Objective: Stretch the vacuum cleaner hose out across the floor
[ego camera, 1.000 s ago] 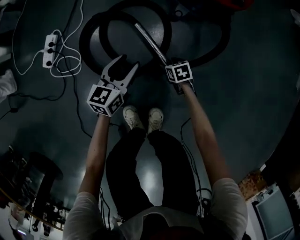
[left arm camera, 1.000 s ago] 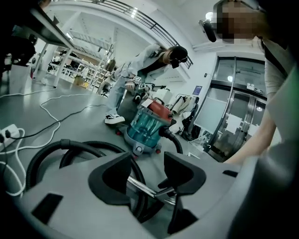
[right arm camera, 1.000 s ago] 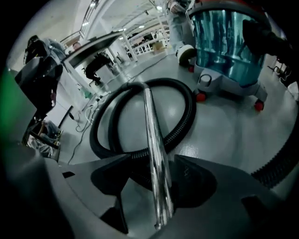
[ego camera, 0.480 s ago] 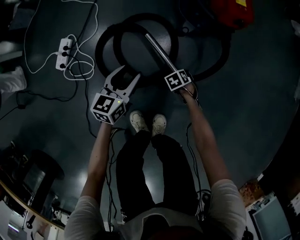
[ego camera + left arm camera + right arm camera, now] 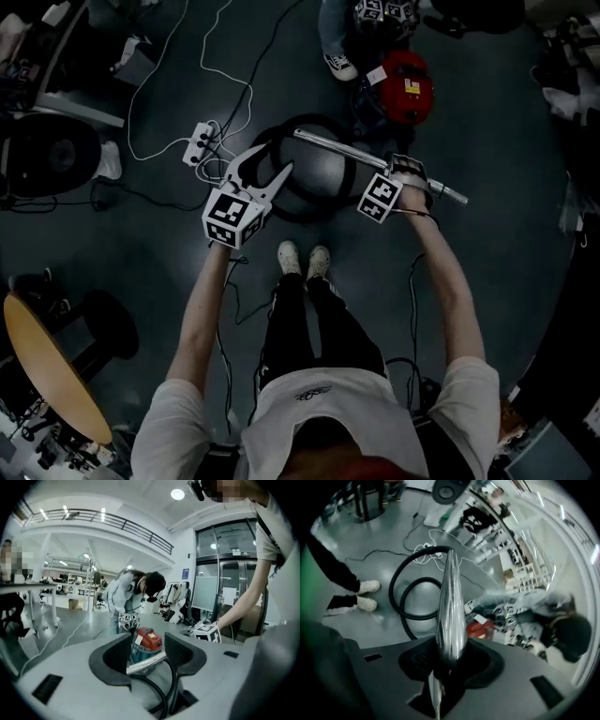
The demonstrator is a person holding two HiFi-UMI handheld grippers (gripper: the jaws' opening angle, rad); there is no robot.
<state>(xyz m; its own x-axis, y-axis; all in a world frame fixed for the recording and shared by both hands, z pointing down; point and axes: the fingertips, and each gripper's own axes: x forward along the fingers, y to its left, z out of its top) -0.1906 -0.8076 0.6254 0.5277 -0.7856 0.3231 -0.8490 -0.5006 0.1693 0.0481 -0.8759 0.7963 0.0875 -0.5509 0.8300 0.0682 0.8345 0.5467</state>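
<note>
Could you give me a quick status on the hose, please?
Left gripper open, empty. Right gripper just closed on metal wand. Hose still coiled on floor. Power strip and another person close by.

The black vacuum cleaner hose point(image 5: 391, 588) is seen coiled in loops on the grey floor point(image 5: 342, 541), its chrome wand point(image 5: 451, 588) held raised above them.
</note>
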